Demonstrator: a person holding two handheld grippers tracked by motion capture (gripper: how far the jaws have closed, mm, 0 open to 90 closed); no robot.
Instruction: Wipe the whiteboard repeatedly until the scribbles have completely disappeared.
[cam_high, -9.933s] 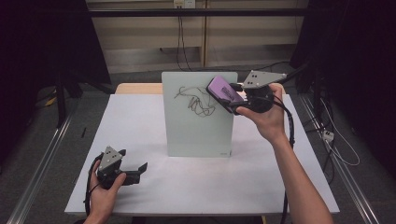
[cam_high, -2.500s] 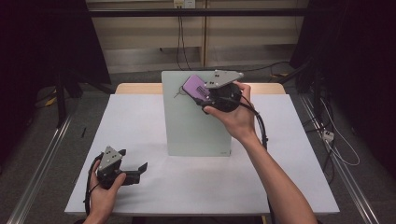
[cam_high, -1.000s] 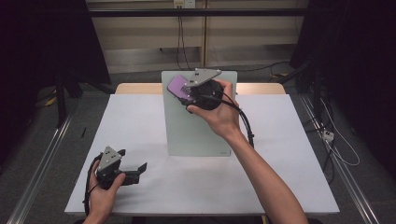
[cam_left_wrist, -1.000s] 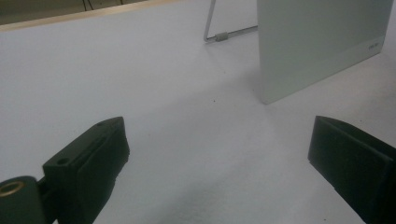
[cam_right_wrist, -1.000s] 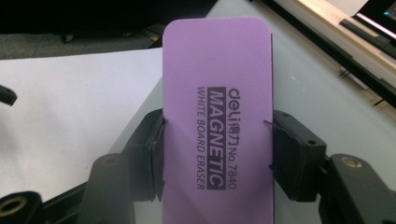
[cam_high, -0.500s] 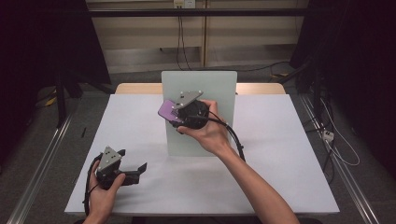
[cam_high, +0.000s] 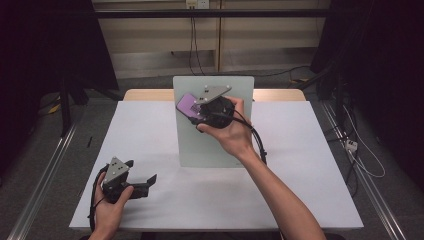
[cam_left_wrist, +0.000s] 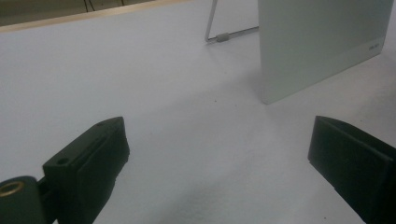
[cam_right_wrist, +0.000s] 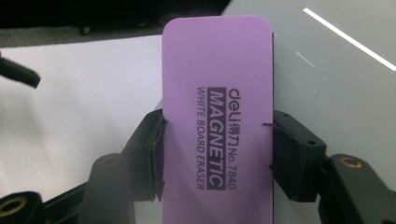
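Right gripper (cam_high: 196, 113), held in the person's right hand, is clenched on a purple magnetic whiteboard eraser (cam_right_wrist: 217, 93), one jaw on each long edge. In the high view it presses the eraser (cam_high: 189, 105) flat against the upright whiteboard (cam_high: 215, 150), toward the board's ten o'clock corner. Every part of the board's face not covered by the hand looks clean, with no marks visible, so the wiping seems largely done; what lies under the eraser and hand cannot be judged. Likely left: a last pass and setting the eraser down.

Left gripper (cam_high: 131, 181) rests at seven o'clock on the white table (cam_high: 310, 165), jaws spread wide with nothing between them, well apart from the board.

Bare tabletop surrounds the board at three, six and nine o'clock. The board's wire stand (cam_left_wrist: 219, 36) sits behind it, near the table's twelve o'clock edge.
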